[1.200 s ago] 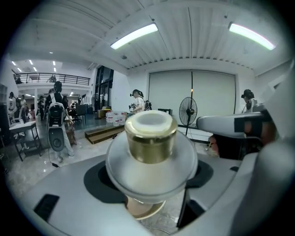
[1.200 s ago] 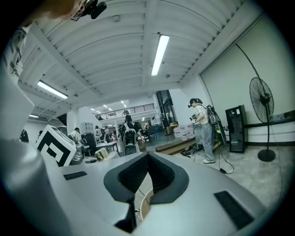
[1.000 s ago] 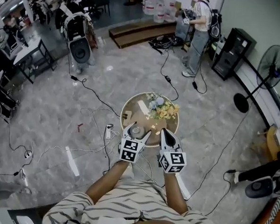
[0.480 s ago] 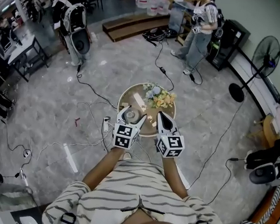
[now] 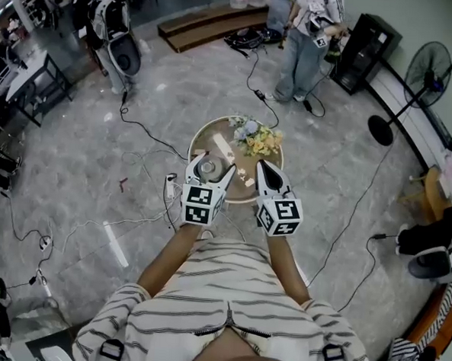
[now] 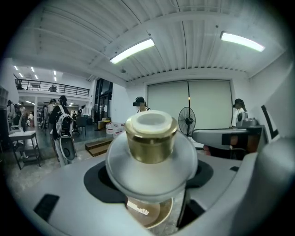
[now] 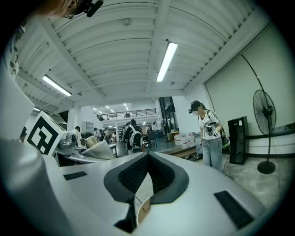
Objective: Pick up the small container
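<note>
Our left gripper (image 5: 209, 169) is clamped on the small container (image 6: 140, 177). Its 2 jaws stand wide apart, with 1 pad pressed to each side of the rounded glass body. The round table (image 5: 200, 140) lies below and just ahead of both grippers, on a grey floor (image 5: 96, 176) crossed by cables. A bunch of flowers (image 5: 255, 137) stands at the table's far side, well apart from the container. Our right gripper (image 5: 262, 165) hangs beside the left one over the table's near edge, with its jaws closed together on nothing. Smallest of all, the gold lid (image 6: 151, 140) sits upright on the container, with a pale disc on top.

We judge the grasp done. In the left gripper view, the brown tabletop shows beneath the container through the gap between the jaws, so the container seems lifted clear of the table. At most, what remains is to raise it a little more and hold it steady. We think the smooth, rounded glass could slip if the grip eased.
</note>
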`<action>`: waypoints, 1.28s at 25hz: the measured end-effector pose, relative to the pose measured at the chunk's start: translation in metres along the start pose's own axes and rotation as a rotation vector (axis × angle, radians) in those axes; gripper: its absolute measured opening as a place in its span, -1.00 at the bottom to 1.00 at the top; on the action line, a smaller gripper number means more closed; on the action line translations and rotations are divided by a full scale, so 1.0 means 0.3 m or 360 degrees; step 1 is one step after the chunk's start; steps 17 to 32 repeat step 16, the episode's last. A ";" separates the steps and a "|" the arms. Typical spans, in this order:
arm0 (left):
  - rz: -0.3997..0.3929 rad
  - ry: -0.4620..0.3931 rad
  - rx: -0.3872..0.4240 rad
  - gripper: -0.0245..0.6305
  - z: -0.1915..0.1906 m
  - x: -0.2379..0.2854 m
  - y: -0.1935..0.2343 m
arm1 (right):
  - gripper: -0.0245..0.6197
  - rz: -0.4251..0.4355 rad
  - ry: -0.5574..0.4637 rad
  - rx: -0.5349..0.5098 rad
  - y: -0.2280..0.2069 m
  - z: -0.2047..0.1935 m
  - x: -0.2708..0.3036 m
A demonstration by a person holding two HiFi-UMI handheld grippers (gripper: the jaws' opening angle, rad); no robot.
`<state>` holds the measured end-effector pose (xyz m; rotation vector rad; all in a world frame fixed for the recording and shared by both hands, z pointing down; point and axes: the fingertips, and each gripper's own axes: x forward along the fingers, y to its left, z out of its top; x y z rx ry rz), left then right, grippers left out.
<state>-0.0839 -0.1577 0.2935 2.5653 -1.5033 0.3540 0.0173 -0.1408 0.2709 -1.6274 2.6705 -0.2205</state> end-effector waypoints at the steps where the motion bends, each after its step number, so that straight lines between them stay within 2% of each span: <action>1: 0.0006 -0.0007 -0.0003 0.08 0.001 0.000 0.002 | -0.89 0.0003 0.0001 -0.0005 -0.001 0.001 0.001; 32: 0.0048 -0.0032 -0.0026 0.08 0.008 -0.002 0.021 | -0.90 0.0032 0.0034 -0.0042 0.000 -0.002 0.022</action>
